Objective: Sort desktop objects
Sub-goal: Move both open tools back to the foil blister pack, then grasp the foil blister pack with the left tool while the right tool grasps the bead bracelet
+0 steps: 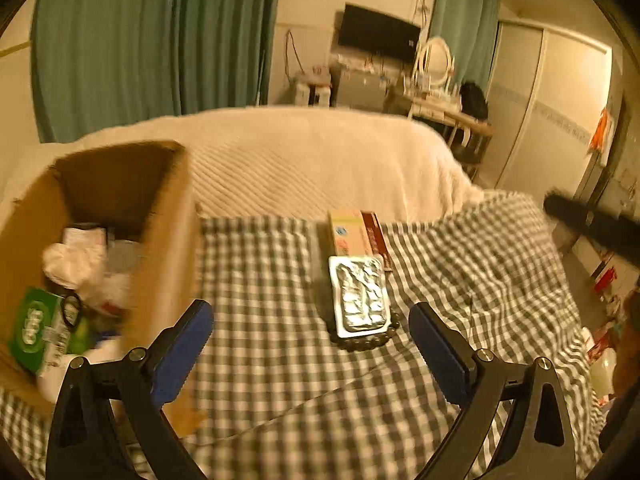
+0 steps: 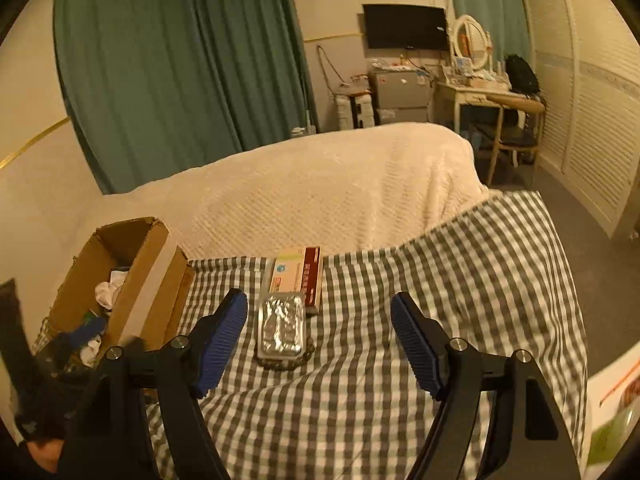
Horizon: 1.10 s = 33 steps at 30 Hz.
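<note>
Foil blister pack [image 1: 362, 297] lies lengthwise pointing away; both tongs [image 1: 310, 344] [image 2: 319, 338] wide open, empty.

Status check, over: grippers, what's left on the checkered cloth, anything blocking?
Left gripper open, empty. Right gripper open, empty. Foil blister pack lies on a bead bracelet, medicine box behind. Cardboard box at left, nothing blocking.

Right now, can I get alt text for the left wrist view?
Open left gripper hovers over a checked cloth, facing a foil blister pack on a bead bracelet and medicine boxes; a filled cardboard box stands left.
</note>
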{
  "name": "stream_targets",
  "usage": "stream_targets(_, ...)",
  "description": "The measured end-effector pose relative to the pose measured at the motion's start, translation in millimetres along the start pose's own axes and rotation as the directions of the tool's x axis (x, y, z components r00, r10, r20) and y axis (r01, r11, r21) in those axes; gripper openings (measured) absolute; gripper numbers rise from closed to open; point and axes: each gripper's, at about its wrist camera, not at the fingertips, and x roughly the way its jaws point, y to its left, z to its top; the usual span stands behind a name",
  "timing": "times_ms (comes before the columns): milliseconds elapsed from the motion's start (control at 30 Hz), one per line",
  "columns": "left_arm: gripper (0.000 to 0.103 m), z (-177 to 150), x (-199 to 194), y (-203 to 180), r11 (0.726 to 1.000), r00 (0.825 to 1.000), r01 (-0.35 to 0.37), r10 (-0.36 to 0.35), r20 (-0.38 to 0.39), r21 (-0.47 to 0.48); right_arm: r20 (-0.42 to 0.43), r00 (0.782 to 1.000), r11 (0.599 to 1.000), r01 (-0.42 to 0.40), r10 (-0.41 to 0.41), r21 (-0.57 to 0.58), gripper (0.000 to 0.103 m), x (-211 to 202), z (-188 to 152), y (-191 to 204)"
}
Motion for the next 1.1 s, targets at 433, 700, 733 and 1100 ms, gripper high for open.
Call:
stream_targets(433, 0.101, -20, 164, -57, 0.996, 0.971, -0.077, 0.084, -0.223, 0.042, -0.083, 0.996, 1.0, 0.022, -0.02, 0.021, 0.074, 81, -45, -53)
stream_targets(700, 0.069, -14, 175, -43, 1.0, 0.965, -0.008, 0.001, -0.262, -0.025, -0.134, 0.991, 0.996, 0.03, -0.019, 0.079, 0.074, 94, -53, -66)
stream_targets(733, 0.069, -14, 165, -38, 1.0, 0.969, 0.004, -0.01, -0.248, -0.028, -0.138, 0.99, 0.997, 0.033, -0.023, 0.069, 0.074, 94, -55, -63)
stream_targets(1100, 0.069, -26, 95, 29, 0.997, 0.99, -0.055, 0.048, -0.133, -0.052, -0.245, 0.968, 0.995, -0.07, 0.052, -0.067, 0.074, 127, -71, 9)
